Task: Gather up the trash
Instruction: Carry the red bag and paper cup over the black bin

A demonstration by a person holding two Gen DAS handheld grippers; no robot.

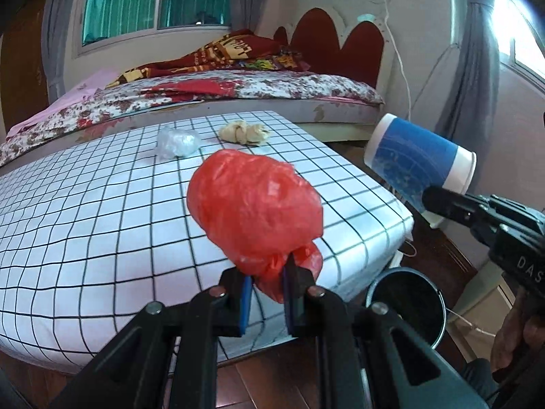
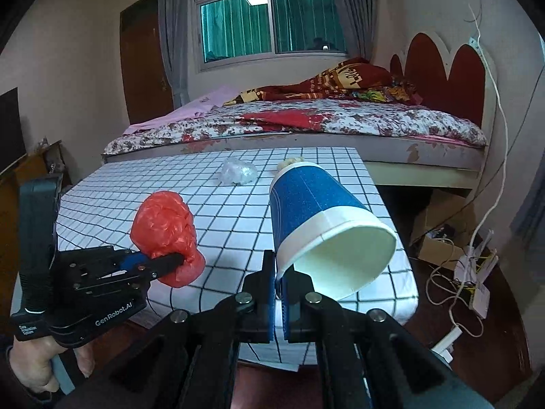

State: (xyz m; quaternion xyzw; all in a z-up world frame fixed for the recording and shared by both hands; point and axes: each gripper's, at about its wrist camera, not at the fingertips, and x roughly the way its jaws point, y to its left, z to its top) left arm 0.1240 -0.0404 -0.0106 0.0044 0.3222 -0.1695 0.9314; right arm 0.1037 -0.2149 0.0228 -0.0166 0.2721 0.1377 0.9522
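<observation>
My left gripper (image 1: 267, 277) is shut on the knotted end of a crumpled red plastic bag (image 1: 255, 204), held in the air over the near right corner of the checked table (image 1: 102, 221). From the right wrist view the red plastic bag (image 2: 163, 225) and the left gripper (image 2: 180, 258) show at the left. My right gripper (image 2: 280, 283) is shut on the rim of a blue and white paper cup (image 2: 320, 225), tilted with its mouth toward the camera. The paper cup (image 1: 419, 167) hangs right of the table. A clear plastic wad (image 1: 177, 143) and a crumpled beige paper (image 1: 243, 131) lie on the table's far part.
A dark round bin (image 1: 408, 306) stands on the wooden floor by the table's near right corner. A bed (image 2: 306, 122) with flowered covers lies behind the table. A cardboard box (image 2: 439, 235) and tangled cables (image 2: 456, 283) sit on the floor at the right.
</observation>
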